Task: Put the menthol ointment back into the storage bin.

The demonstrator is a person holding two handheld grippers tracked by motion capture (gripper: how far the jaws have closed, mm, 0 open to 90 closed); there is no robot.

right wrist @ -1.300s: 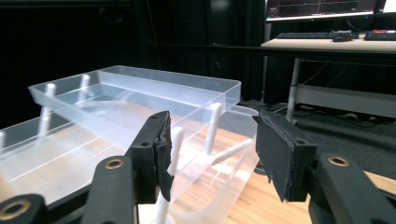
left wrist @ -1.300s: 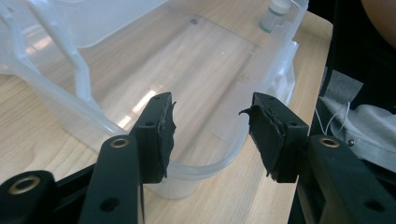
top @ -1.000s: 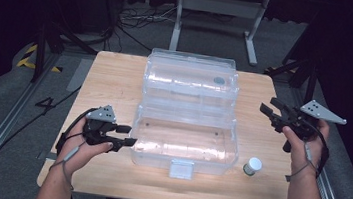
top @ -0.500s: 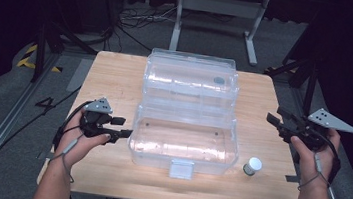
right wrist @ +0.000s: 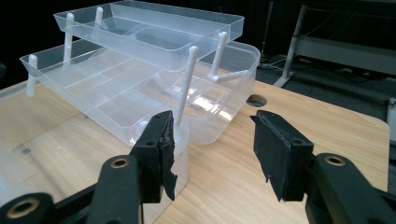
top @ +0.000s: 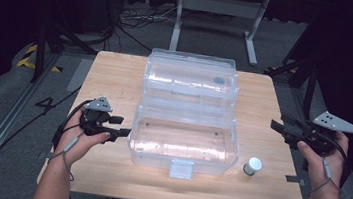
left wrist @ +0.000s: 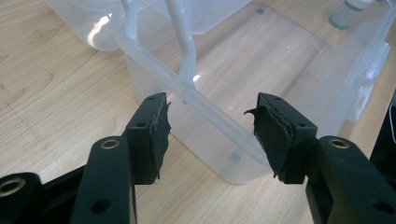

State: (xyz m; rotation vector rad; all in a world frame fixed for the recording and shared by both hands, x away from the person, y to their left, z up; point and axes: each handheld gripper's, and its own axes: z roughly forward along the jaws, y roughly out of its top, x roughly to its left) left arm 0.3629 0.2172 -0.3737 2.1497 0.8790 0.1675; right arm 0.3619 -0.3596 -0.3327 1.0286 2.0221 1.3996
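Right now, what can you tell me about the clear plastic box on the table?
The clear plastic box sits mid-table, opened out in tiers: a deep base nearest the person with a latch tab on its front edge, and shallower trays stepped up behind it on thin white struts. It looks like see-through plastic, and its trays appear empty. It rests on the wooden table. Neither gripper touches it.

Clear plastic box [top: 183, 140], black claws
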